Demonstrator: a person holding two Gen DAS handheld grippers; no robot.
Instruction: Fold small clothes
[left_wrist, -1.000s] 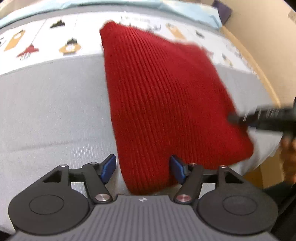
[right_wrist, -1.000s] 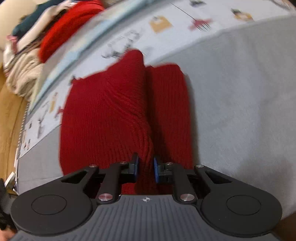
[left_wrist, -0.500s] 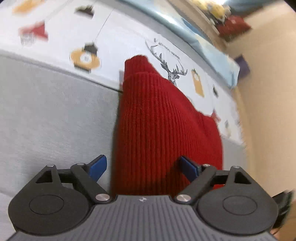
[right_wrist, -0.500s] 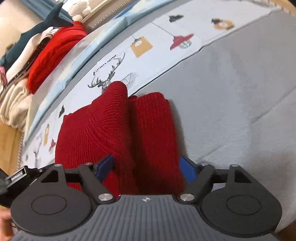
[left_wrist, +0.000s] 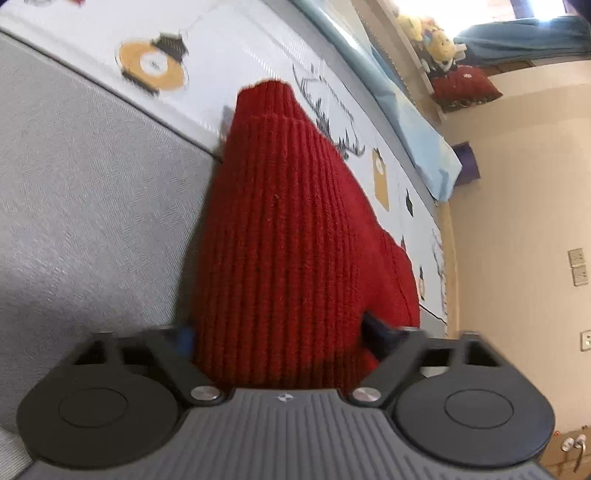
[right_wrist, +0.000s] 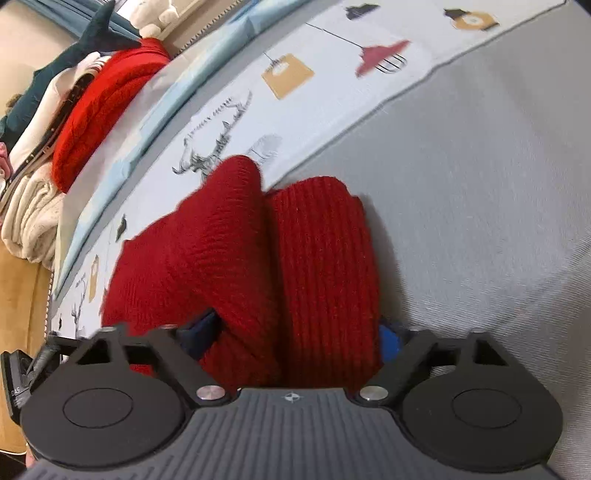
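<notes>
Nearest the left claw (left_wrist: 275, 334), the red knit (left_wrist: 291, 240) fills the whole gap between its widely spread fingers: the blue pad (left_wrist: 184, 338) on one side sits just at the cloth's edge, the other finger is partly sunk into the fabric, and neither looks pressed in, so this claw straddles the knit rather than pinching it. The right claw (right_wrist: 295, 332) is spread about as wide and likewise has the knit (right_wrist: 288, 258) between its fingers (right_wrist: 388, 341), two rounded folds of it side by side with a crease running straight away from the claw; whether either pad bites the cloth I cannot tell, but the jaws are far from closed. In both views the knit's long axis runs straight ahead, from the claw out toward the far tip, so each claw sits at a near end of the bundle, and neither looks nearer than the other. Both tools are held low, pointing forward over the bed (right_wrist: 480, 203). The knit lies across the grey sheet, its far tip reaching onto the white printed strip (left_wrist: 258, 48). Beyond, in the right view, a pile of clothes (right_wrist: 74, 122) sits well apart at the bed's far edge. My judgement: closing either claw would gather the near end for the next fold.
</notes>
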